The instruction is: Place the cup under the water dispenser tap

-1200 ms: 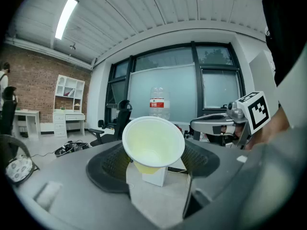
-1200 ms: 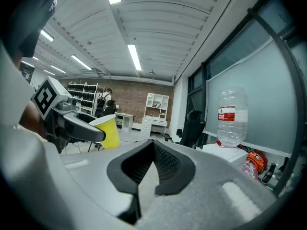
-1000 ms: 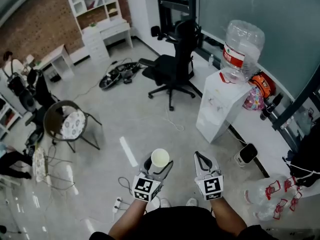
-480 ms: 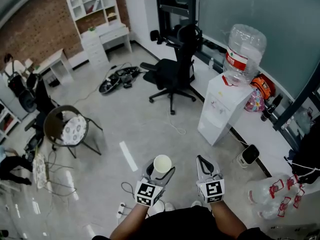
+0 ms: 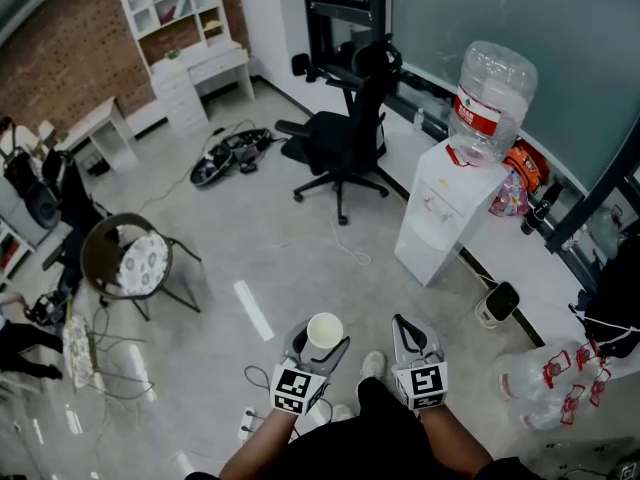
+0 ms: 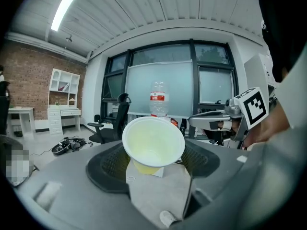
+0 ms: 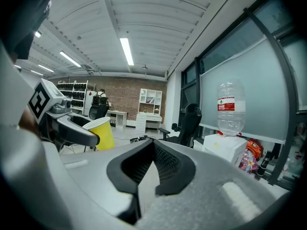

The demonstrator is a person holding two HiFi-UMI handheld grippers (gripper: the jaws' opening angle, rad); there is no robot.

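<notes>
left fingers (image 6: 109, 166) grip cup (image 6: 153, 143) | right fingers (image 7: 175, 169) closed together | bottle label (image 7: 226, 101) red, unreadable

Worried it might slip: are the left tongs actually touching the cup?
Touching. The left gripper view shows the yellow cup pressed on both sides by the left tongs.

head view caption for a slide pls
Left gripper holds a yellow paper cup, right gripper empty, white water dispenser ahead.

No legible print anywhere, red bottle label (image 5: 478, 114) included.
</notes>
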